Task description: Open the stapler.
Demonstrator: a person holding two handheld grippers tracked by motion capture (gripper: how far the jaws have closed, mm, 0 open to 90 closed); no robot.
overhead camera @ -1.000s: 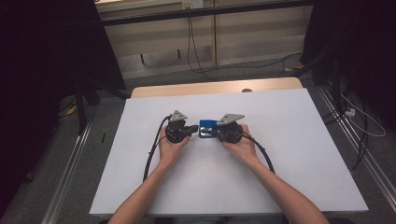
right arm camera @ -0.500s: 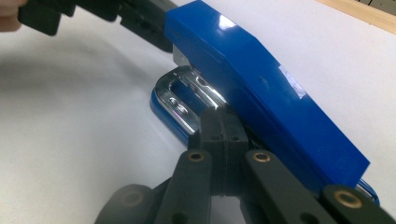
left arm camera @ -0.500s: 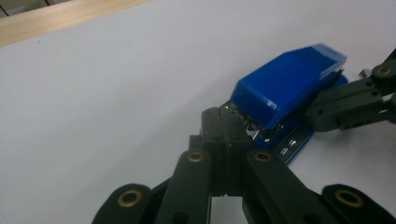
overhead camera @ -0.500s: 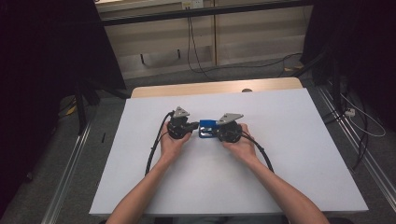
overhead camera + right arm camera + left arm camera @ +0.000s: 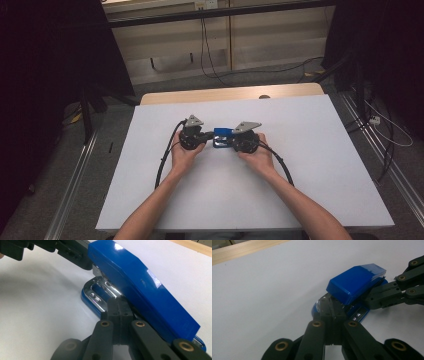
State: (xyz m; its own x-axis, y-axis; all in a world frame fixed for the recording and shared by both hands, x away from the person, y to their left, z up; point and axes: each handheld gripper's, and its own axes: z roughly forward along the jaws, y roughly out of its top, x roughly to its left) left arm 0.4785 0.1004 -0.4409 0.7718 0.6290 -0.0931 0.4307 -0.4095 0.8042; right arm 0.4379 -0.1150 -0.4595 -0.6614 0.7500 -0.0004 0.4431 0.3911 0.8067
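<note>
White worktop carries a blue stapler near its middle, wood edge and dim cabled floor beyond. Left of the stapler, the left claw is closed on its chrome base; right of it, the right claw is closed under the raised top. Risk, I judge: narrow tips could slip off the slick metal, letting the top snap down.
</note>
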